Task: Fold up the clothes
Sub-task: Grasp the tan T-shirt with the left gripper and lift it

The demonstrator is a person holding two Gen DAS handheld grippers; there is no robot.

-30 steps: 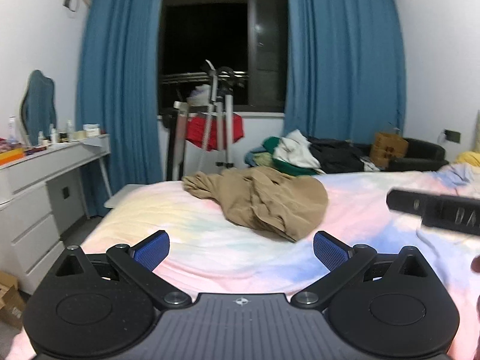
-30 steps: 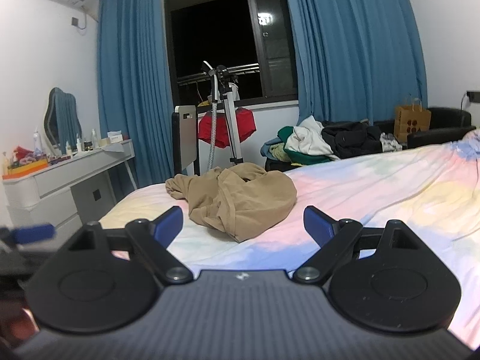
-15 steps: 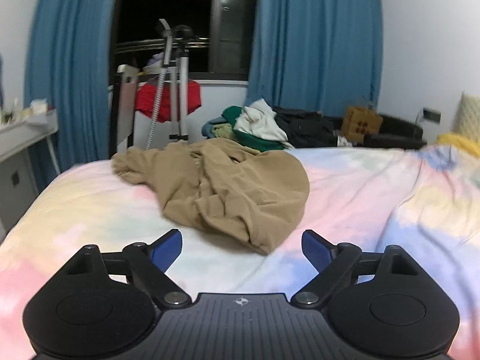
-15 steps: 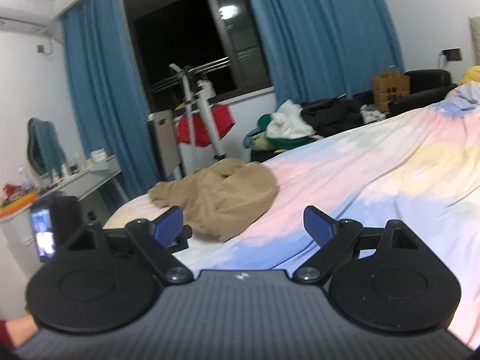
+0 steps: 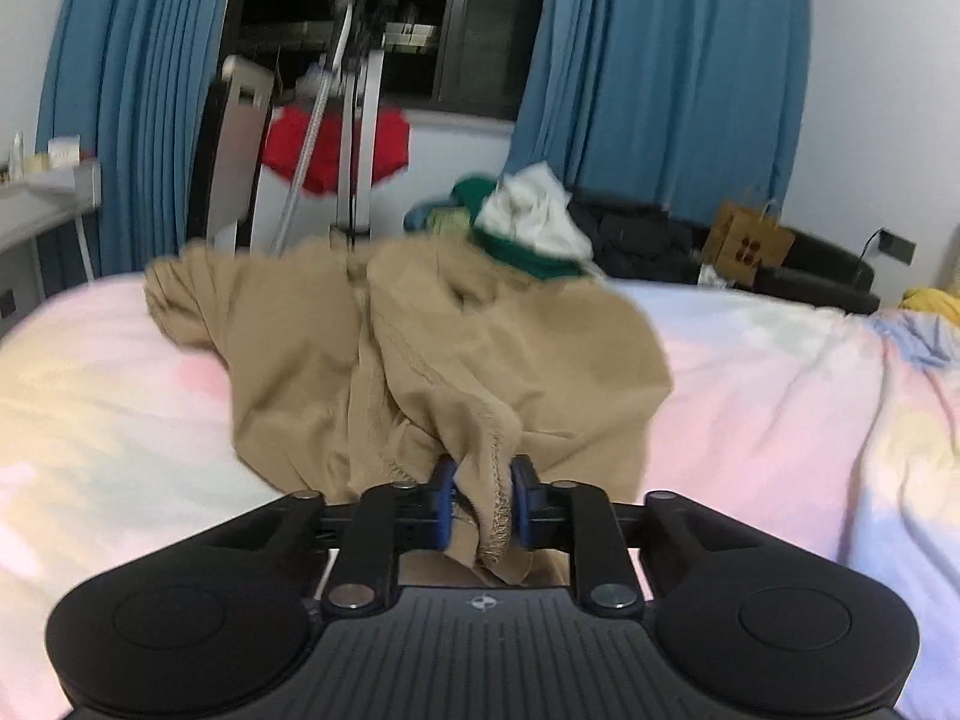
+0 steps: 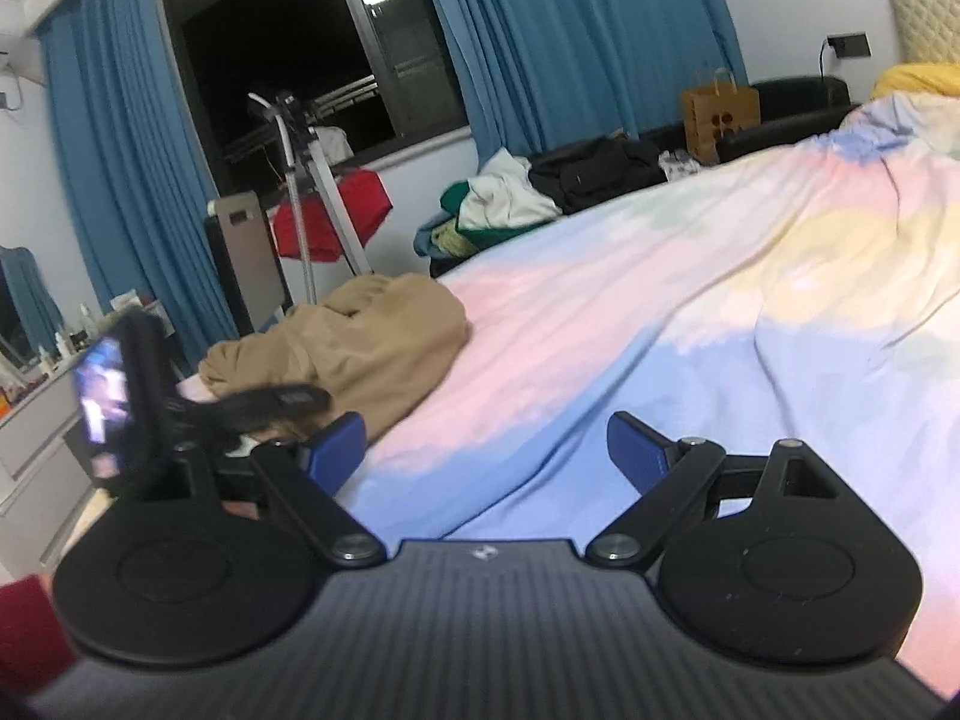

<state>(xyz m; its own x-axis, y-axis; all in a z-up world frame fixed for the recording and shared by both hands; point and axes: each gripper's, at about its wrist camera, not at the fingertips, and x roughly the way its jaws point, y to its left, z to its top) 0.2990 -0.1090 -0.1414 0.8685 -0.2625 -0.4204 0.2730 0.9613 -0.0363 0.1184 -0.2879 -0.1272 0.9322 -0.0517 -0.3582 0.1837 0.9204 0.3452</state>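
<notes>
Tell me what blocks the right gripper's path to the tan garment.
Nothing visible. The right gripper, open, has only bare bedspread between it and the tan garment; the left gripper, beside it, has just closed on a hem.

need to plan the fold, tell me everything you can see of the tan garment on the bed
The tan garment is a soft, matte cloth, crumpled in a loose heap on the pastel bedspread, not spread or folded. A stitched hem edge is bunched between the blue pads of the left hand-held gripper, whose jaws have just been closing on it. One part trails off to the left. The right hand-held gripper is open, clear of it.
</notes>
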